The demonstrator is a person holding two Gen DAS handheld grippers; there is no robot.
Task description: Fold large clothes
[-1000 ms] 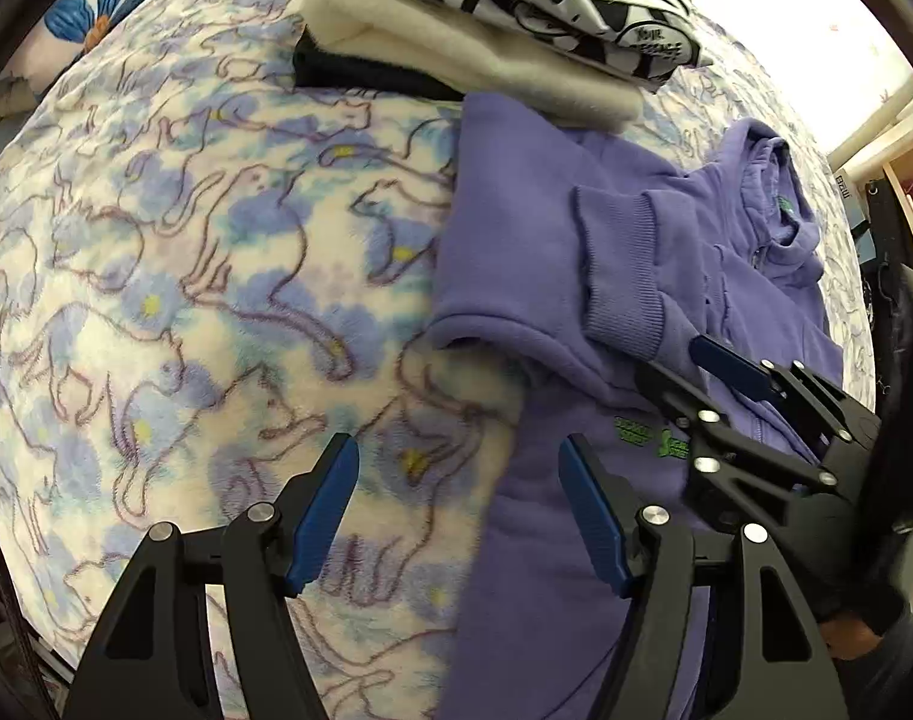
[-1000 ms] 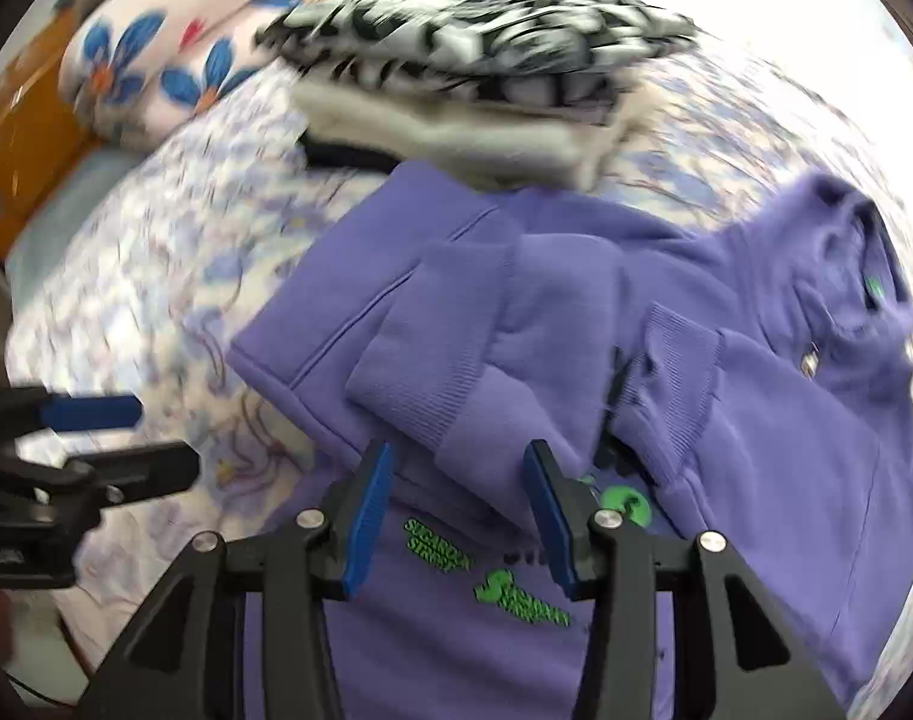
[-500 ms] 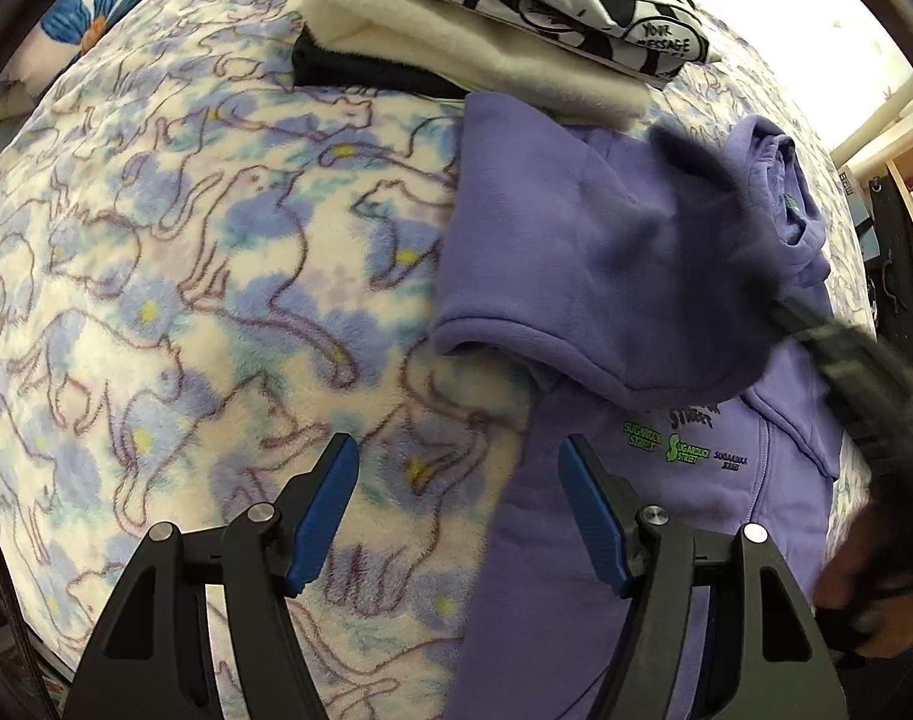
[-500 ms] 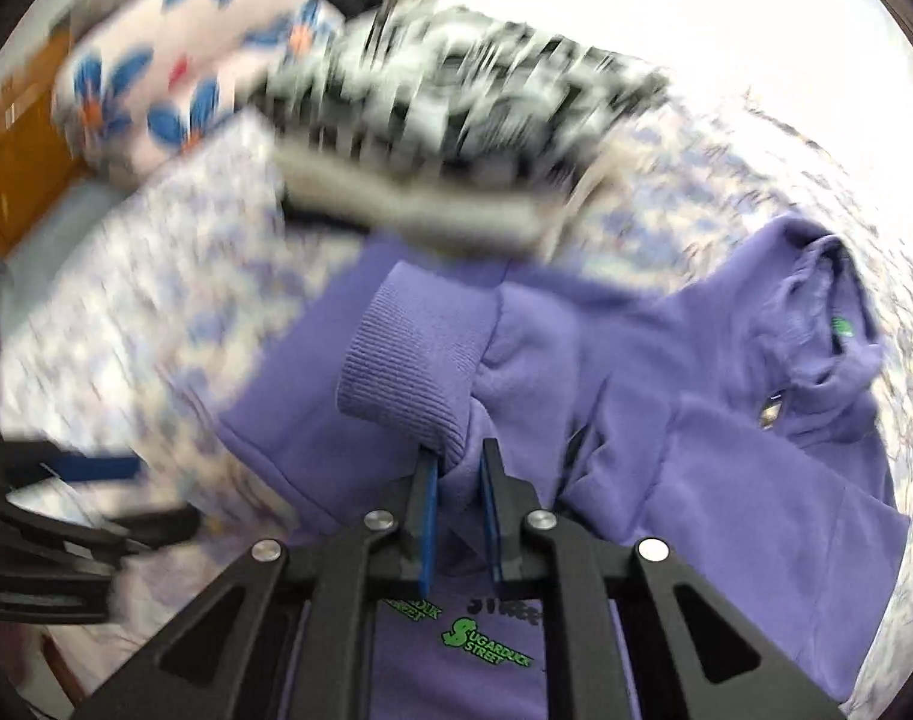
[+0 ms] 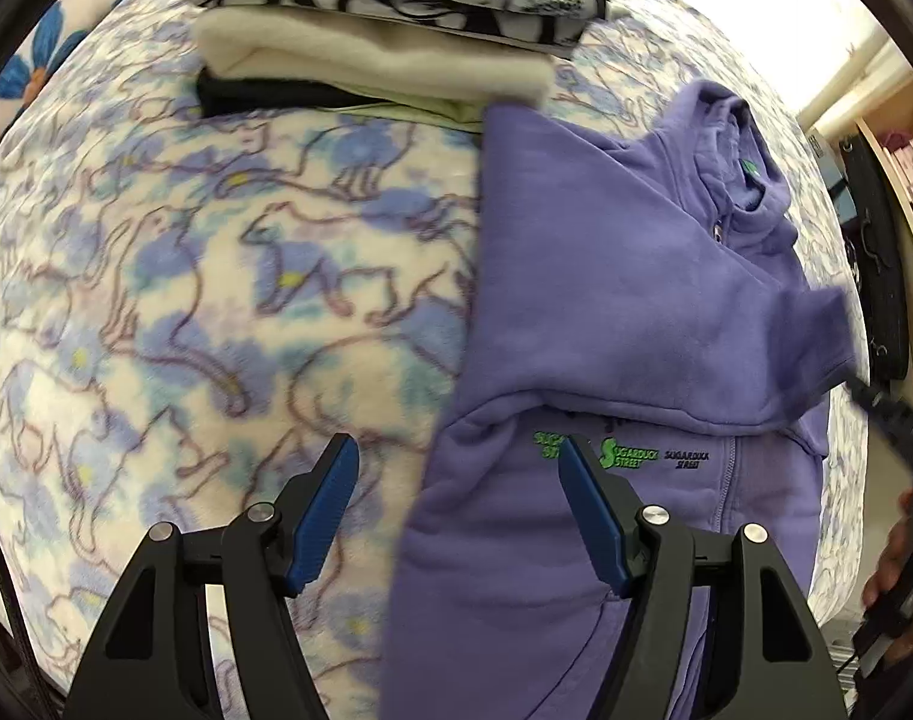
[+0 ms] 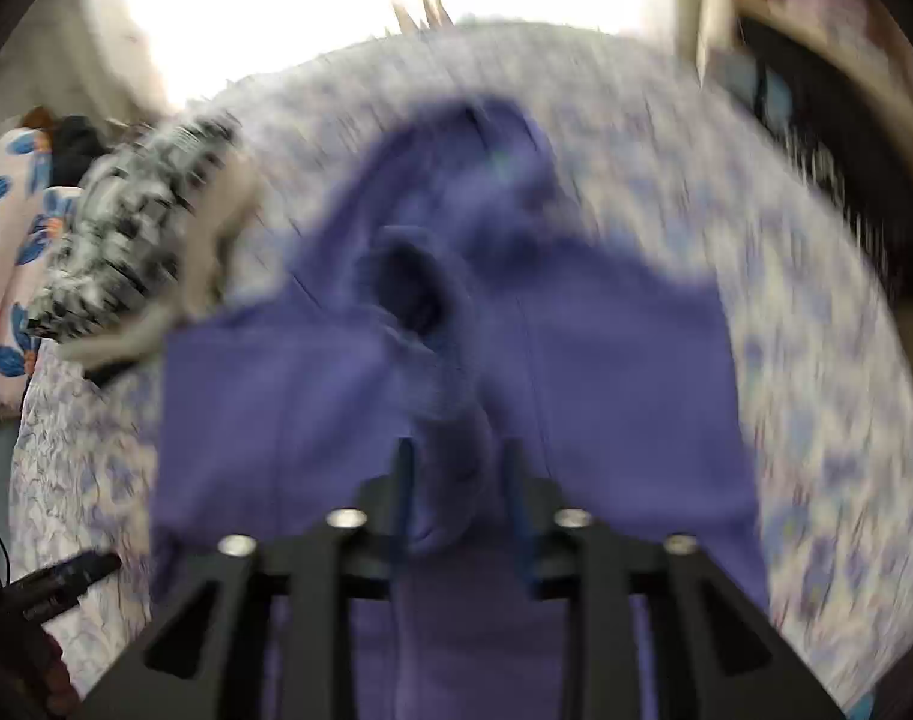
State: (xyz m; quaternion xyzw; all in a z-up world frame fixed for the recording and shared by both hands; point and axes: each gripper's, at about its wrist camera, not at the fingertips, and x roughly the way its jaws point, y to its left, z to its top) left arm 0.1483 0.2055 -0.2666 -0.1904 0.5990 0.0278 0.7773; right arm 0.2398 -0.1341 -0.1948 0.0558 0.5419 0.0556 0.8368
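Bright daylight from the far side of the bed; we get one fairly sharp view and one heavily smeared.

In the left wrist view we see even, soft light on the fleece blanket [image 5: 228, 276] and purple hoodie [image 5: 624, 276], with a blown-out white patch at the upper right, slight blur on the folded clothes stack [image 5: 384, 18] and strong fisheye bending plus a dark rim at the corners. In the right wrist view we find motion blur across everything: the hoodie [image 6: 624, 372], the blanket [image 6: 816, 360] and the right gripper [image 6: 456, 492] fingers are all streaked, and glare washes out the top.
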